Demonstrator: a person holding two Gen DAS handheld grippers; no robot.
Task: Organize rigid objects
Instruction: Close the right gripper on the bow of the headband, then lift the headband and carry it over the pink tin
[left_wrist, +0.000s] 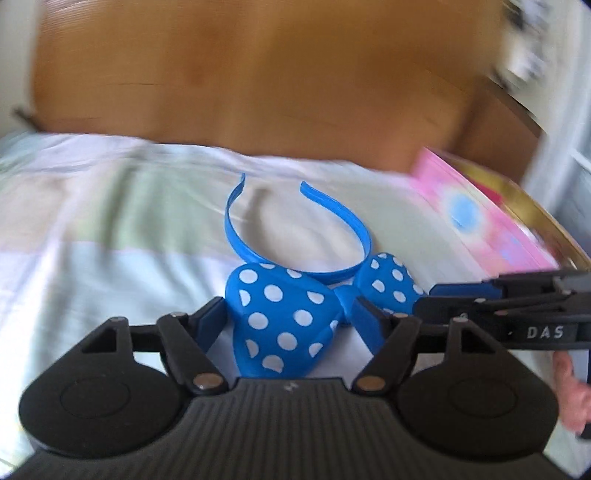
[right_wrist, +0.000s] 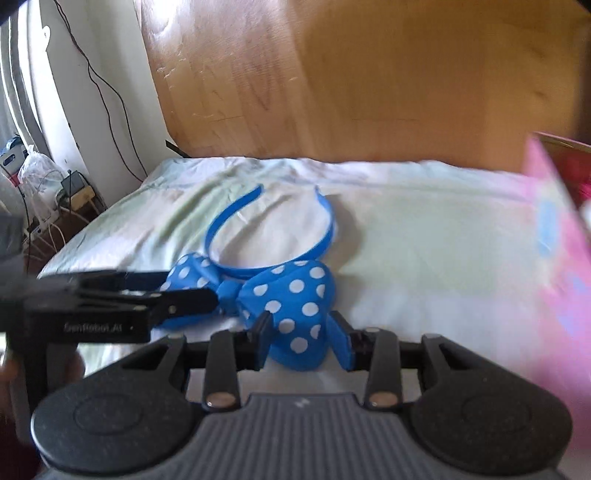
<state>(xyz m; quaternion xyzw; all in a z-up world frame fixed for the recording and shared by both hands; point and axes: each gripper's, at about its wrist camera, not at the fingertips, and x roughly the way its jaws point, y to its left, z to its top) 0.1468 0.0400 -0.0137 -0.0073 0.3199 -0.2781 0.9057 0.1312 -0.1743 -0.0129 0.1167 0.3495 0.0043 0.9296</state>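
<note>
My left gripper (left_wrist: 291, 325) stands apart around the left lobe of the blue polka-dot bow headband (left_wrist: 280, 317), pads not pressing. The headband lies mid-bed (left_wrist: 110, 221), band toward the headboard (left_wrist: 258, 74). My right gripper (right_wrist: 304, 338) brackets the other lobe, seemingly clamped on it. I should close evenly, lift level, then carry it toward the pink box (left_wrist: 491, 229) at the right edge.

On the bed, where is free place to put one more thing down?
Free: the sheet between the headband and the pink box, and the sheet left of the headband in the left wrist view. Crowded: around the bow, where both grippers meet.
</note>
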